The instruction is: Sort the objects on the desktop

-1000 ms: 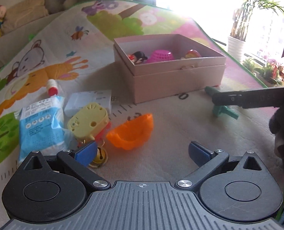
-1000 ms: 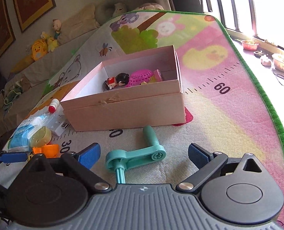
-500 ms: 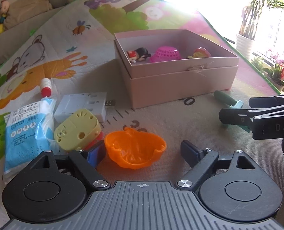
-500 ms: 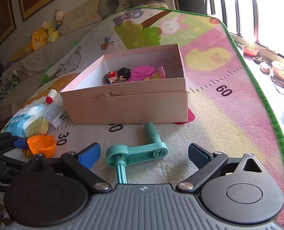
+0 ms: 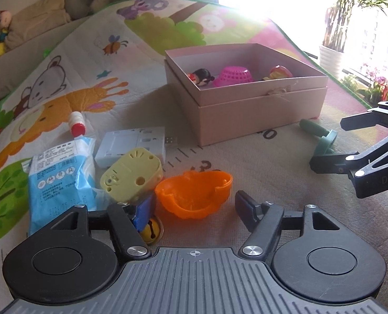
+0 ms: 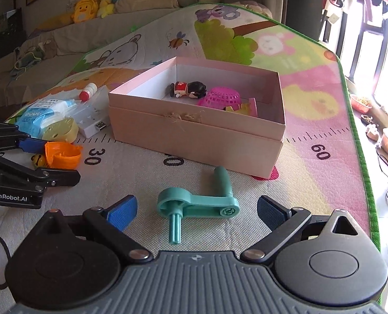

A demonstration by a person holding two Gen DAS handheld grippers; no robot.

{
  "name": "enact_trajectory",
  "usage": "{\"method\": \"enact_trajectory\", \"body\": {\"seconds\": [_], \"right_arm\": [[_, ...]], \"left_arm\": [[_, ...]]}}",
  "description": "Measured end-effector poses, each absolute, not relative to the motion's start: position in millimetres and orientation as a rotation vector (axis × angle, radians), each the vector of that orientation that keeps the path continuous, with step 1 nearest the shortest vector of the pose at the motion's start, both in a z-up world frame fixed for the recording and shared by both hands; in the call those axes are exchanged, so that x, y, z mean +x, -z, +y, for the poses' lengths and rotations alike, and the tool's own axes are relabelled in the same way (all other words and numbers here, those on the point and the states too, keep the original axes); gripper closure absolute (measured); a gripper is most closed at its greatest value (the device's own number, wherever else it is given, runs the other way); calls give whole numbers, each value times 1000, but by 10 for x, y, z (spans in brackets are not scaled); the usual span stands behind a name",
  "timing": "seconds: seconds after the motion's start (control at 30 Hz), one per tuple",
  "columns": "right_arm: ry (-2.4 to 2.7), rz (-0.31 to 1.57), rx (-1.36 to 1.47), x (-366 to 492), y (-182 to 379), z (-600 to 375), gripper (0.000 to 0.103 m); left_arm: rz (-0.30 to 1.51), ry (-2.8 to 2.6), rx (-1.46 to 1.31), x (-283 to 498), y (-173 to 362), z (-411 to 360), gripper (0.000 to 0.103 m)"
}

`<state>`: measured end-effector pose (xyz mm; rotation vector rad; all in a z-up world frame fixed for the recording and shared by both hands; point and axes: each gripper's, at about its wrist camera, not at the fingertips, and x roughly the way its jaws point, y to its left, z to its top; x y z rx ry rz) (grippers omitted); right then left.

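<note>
Toys already sorted are seen inside the pink box (image 6: 196,128), while an orange cup (image 5: 194,195) is bracketed by the left claw (image 5: 194,210), spread apart for a grip. A teal crank (image 6: 199,204) is framed likewise by the right claw (image 6: 196,210), also apart, on the mat-covered desk (image 6: 311,183).

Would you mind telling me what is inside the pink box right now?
Inside the pink box lie a small black-haired doll, an upturned pink mesh basket and a yellow-and-pink toy, partly hidden by the basket and the front wall. The floor behind that wall is unseen.
</note>
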<state>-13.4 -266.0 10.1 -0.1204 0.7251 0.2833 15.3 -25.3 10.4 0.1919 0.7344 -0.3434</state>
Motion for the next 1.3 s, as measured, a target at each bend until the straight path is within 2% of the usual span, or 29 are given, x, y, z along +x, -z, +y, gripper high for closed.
{"method": "enact_trajectory", "body": {"seconds": [0.13, 0.2, 0.27, 0.3, 0.33, 0.5, 0.6, 0.83, 1.03, 1.1, 1.13, 1.17, 1.3], "right_arm": [[-294, 771, -88, -17, -53, -2692, 8], [-294, 773, -93, -22, -38, -2685, 22], [-303, 771, -112, -48, -52, -2668, 32], [-314, 777, -110, -60, -59, -2668, 32], [-324, 780, -111, -82, -65, -2666, 32], [-384, 795, -163, -302, -123, -2624, 32], [-405, 766, -150, -427, -340, -2693, 33], [-370, 498, -114, -606, -1325, -2950, 33], [-317, 382, -133, -373, -1697, -2994, 33], [-302, 382, -114, -197, -1735, -3003, 33], [-298, 395, -93, -102, -1734, -3012, 33], [-295, 409, -73, -12, -1714, -3014, 33], [-282, 464, -71, 247, -1511, -2969, 33]], "left_arm": [[747, 349, 146, 200, -107, -306, 19], [740, 339, 154, 235, -109, -357, 20], [741, 330, 164, 274, -107, -391, 28], [744, 329, 170, 289, -104, -400, 36], [746, 329, 178, 291, -102, -406, 39], [726, 350, 238, 121, -139, -402, 39], [690, 368, 265, -32, -276, -405, 39], [432, 425, 315, -119, -1027, -566, 39], [340, 410, 345, 392, -1281, -957, 39], [330, 395, 284, 643, -1311, -1014, 33], [342, 394, 249, 757, -1305, -1010, 15], [362, 396, 219, 840, -1286, -996, 2], [459, 393, 160, 885, -1062, -812, 2]]}}
